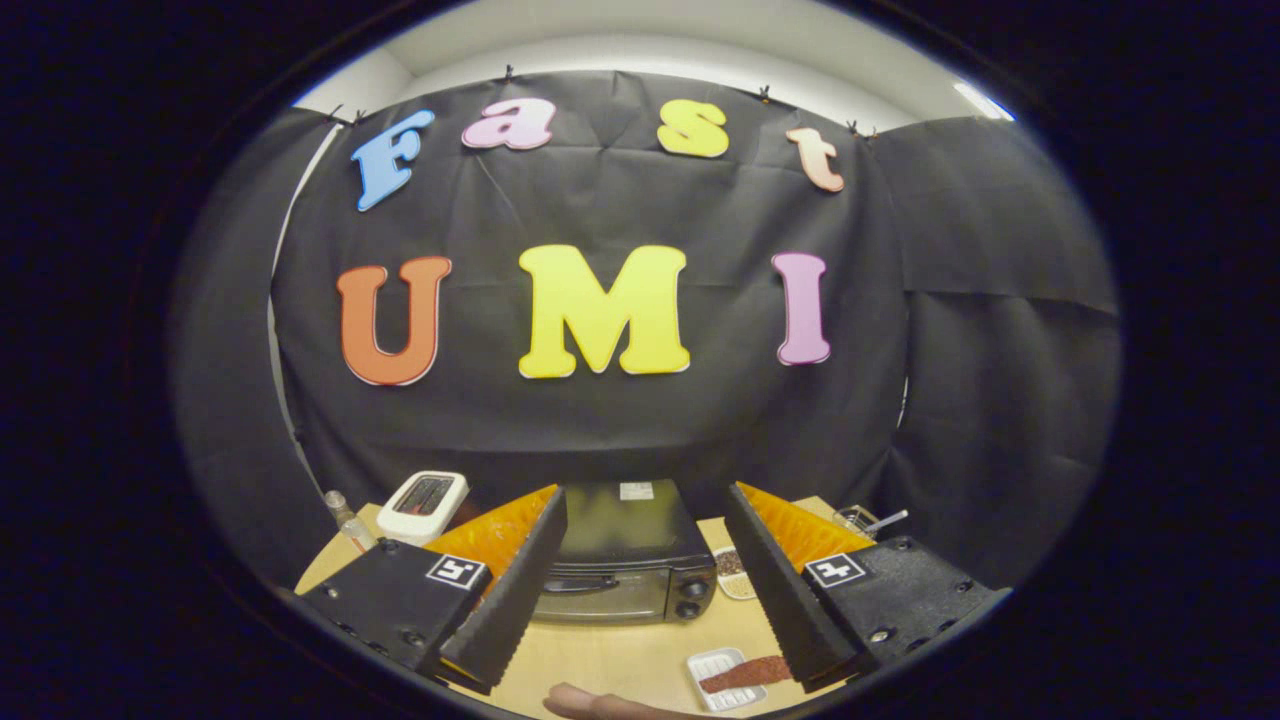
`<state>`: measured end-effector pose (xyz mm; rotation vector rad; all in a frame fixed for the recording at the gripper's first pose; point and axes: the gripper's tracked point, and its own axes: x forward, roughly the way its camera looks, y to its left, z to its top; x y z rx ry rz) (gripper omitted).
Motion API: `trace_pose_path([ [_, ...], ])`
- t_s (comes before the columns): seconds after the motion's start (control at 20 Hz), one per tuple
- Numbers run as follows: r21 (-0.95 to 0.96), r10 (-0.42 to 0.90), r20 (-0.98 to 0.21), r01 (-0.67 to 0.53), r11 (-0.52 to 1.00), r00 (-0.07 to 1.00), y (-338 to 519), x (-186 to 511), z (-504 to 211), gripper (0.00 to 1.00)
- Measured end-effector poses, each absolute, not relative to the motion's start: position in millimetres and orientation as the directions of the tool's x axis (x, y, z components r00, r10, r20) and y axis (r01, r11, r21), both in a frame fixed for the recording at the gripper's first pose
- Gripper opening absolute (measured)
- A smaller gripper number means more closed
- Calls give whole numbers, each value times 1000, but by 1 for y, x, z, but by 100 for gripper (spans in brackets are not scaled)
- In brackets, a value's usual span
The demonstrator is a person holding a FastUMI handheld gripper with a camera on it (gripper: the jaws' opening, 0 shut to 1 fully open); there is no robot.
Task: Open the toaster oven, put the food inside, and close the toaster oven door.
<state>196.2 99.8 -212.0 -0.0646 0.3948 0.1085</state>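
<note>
Gripper point(640, 590): fingers spread wide and holding nothing; it hangs above the table, well short of the oven.

Oven point(625, 555): a dark toaster oven straight ahead, framed in the gap between the two fingers and beyond their tips, its front facing the gripper.

Door: shut. Its handle point(580, 583) is a dark bar running level across the top of the glass front, left to right, so crosswise to the gripper's forward line.

Knobs point(690, 598): two, stacked at the oven's right end, just beside the right finger.

Food point(745, 675): a reddish-brown strip lying on a small white tray point(712, 668), on the table nearer than the oven, partly tucked under the right finger. Its long axis runs roughly left to right, tilted a little.

Dish point(732, 572): a second small dish with something dark in it, between the oven and the right finger; contents too small to tell.

Toaster point(423, 505): a white slot toaster behind the left finger, left of the oven, not part of the job.

Hand point(600, 705): a fingertip shows at the near table edge, below the gap.

Step judged: opening not yet begun; the handle comes first, food after.

Key relation: the handle lies dead ahead and lower, so a forward-and-down reach should bring it between the fingers.
</note>
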Motion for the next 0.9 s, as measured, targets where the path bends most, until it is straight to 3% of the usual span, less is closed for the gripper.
trace_pose_path([
  [0.4,43,177,-617,-192,980,767,149,220,-340,100],
  [0.9,31,182,-643,-212,977,744,169,220,-368,100],
])
